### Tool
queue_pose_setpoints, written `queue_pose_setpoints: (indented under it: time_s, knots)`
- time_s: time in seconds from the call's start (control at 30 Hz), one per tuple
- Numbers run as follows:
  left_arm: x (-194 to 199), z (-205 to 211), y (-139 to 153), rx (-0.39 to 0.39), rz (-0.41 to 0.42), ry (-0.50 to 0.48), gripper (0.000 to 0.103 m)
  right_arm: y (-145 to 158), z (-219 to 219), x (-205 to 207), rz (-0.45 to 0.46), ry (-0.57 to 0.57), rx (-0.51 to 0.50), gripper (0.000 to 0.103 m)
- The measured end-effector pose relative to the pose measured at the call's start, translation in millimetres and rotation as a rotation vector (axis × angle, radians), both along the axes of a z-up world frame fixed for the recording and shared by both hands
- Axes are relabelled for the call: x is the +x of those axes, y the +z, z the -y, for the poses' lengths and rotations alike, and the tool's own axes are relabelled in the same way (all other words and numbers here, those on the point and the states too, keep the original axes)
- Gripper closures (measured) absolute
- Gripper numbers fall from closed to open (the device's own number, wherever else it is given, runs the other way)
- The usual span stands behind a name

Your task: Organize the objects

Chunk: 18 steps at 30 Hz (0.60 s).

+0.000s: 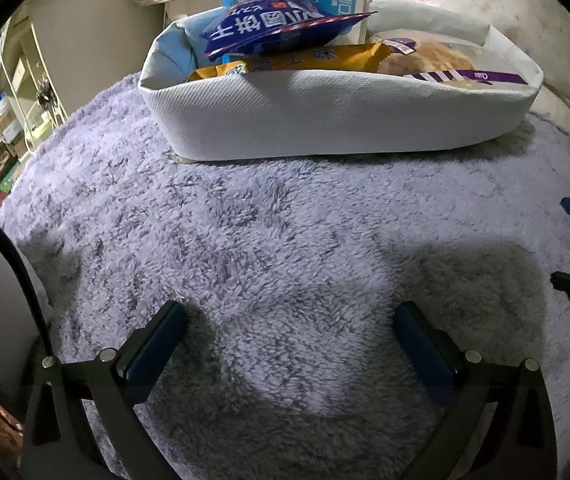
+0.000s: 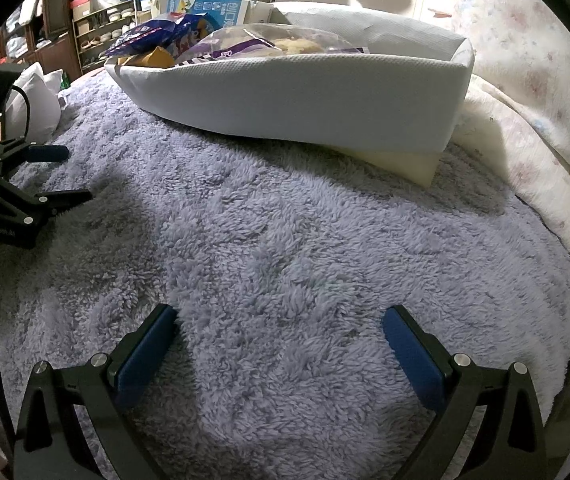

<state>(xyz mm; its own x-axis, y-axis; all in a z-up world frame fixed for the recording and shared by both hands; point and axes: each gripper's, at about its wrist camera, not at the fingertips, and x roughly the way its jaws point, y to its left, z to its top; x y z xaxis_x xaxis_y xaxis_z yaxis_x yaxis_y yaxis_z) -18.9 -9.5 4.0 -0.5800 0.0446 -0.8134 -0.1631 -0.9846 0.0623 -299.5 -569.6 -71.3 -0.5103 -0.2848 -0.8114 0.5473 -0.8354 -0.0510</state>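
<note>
Left wrist view: left gripper point(image 1: 289, 328) spread, empty, over lilac blanket point(image 1: 269, 240). White basket point(image 1: 325, 116) ahead holds blue packet point(image 1: 277, 28), yellow packet point(image 1: 309, 62), apparently pastry bag point(image 1: 437, 60). Right gripper point(image 2: 281, 332) likewise spread, empty.

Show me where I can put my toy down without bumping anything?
The fluffy purple blanket is bare between the white basket and both open tools, the left tool and right tool. The basket itself is crowded with snack bags.
</note>
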Motion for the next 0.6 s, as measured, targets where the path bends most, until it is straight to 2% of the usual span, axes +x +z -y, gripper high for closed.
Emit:
queue_pose_setpoints:
  time_s: [0.13,0.6]
  knots:
    - [-0.3,4.9,-0.6,0.04,0.01,0.0,0.0,0.2,0.5,0.2,-0.001,0.0,0.0,0.0]
    - [3.6,5.6,1.8,0.039,0.012,-0.001,0.0,-0.6,1.9,-0.7,-0.003,-0.001,0.002,0.0]
